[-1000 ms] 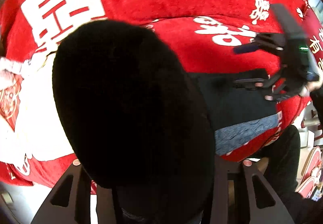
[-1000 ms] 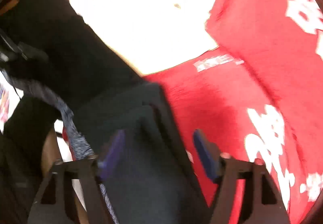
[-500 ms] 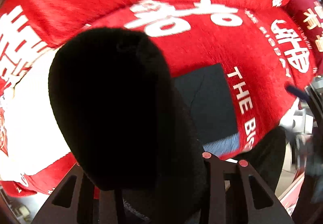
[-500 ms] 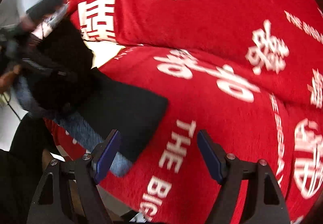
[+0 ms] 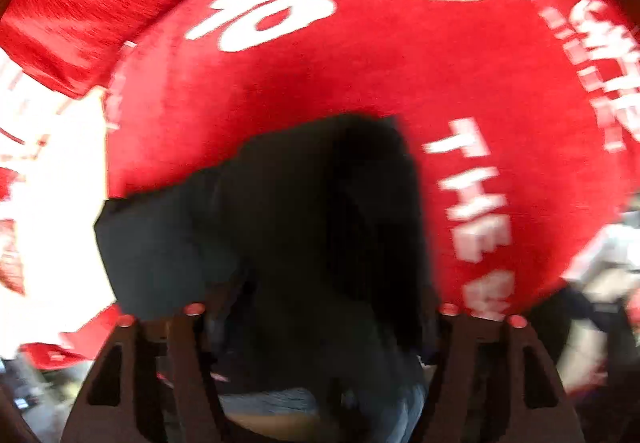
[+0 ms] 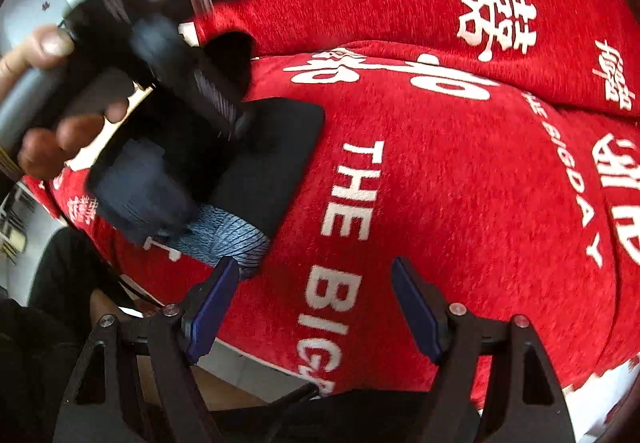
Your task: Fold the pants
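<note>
- My left gripper [image 5: 320, 319] points down at the dark, near-black folded pants [image 5: 288, 227], which fill the lower middle of the left wrist view, blurred.
- Its jaws have just been opening; the dark cloth lies between the two black arms, and the fingertips are hidden behind it, so I cannot tell whether the pads press on it.
- In the right wrist view the same left gripper shows at the upper left, with my left hand [image 6: 48, 99] wrapped round its handle, directly over the pants.
- The pants sit left of centre in that view as a flat dark rectangle on the red plush cover with white lettering [image 6: 460, 171], with a blue-grey ribbed band [image 6: 228, 235] at their lower edge, near the cover's front edge.
- My right gripper [image 6: 316, 307] stands wide open at the bottom of its own view, blue pads [image 6: 212, 303] apart, with nothing between them but red cover.
- Its left pad tip is just beside the blue-grey band; whether it touches I cannot tell.
</note>
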`<action>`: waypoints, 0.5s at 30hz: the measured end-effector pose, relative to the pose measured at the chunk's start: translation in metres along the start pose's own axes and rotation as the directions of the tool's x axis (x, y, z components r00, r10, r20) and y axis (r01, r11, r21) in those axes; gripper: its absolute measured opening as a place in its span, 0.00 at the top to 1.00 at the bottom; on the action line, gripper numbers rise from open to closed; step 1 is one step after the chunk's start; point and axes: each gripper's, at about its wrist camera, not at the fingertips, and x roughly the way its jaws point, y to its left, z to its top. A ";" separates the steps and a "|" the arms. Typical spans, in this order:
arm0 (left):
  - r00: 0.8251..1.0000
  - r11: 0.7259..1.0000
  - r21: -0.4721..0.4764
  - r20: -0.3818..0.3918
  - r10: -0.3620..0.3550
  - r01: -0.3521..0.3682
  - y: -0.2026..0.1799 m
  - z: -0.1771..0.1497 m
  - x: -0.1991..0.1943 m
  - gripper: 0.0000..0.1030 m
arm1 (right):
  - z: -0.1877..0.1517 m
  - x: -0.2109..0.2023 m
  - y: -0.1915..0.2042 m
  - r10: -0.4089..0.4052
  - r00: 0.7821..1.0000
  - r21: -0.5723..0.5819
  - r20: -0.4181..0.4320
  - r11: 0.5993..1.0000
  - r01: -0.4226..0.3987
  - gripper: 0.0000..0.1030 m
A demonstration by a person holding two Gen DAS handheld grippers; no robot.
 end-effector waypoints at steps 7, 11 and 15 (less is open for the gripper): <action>0.962 0.986 0.070 0.218 -0.165 0.153 0.033 -0.023 -0.063 0.33 | -0.002 -0.004 0.027 0.075 0.997 -0.006 0.004 0.997 -0.075 0.21; 0.947 0.991 0.026 0.295 -0.130 0.128 0.080 -0.060 -0.064 0.32 | 0.001 -0.005 0.037 0.133 0.991 -0.001 0.027 0.991 -0.133 0.20; 0.949 0.990 -0.072 0.300 -0.094 0.121 0.132 -0.091 -0.021 0.32 | 0.012 0.003 0.033 0.213 0.975 0.103 0.060 0.970 -0.218 0.18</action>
